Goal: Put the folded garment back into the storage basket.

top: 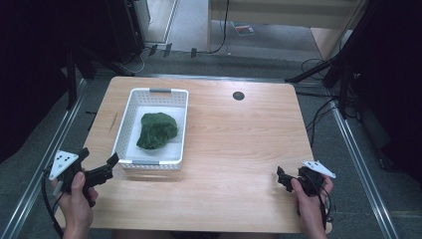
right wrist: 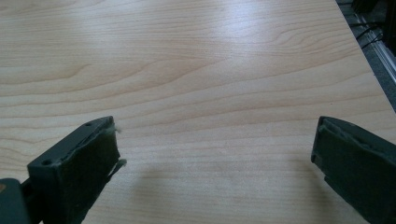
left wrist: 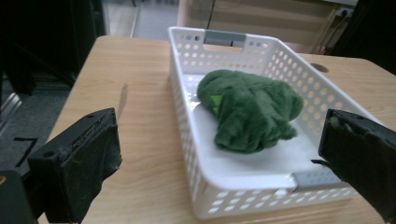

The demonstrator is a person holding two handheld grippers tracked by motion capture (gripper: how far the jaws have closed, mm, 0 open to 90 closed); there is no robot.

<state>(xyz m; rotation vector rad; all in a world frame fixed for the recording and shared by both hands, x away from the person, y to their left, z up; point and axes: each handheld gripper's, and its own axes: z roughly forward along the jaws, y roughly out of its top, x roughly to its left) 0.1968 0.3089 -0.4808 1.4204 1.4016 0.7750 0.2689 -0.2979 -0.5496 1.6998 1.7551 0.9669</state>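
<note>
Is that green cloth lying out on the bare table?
No, the green cloth lies inside the white basket, which stands on the table.

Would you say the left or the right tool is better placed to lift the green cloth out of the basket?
Left. The left tool sits open at the basket corner, facing the cloth; the right tool faces bare table.

Both forearms are bare, no sleeves. Each hand [top: 74, 191] grips a black gripper topped by a pale grey three-cornered plate [top: 63, 163] dotted with small dark marks. The jaws are blocky black with fuzzy, worn pads [left wrist: 91, 163]; a dark cable [top: 47, 201] trails down.
</note>
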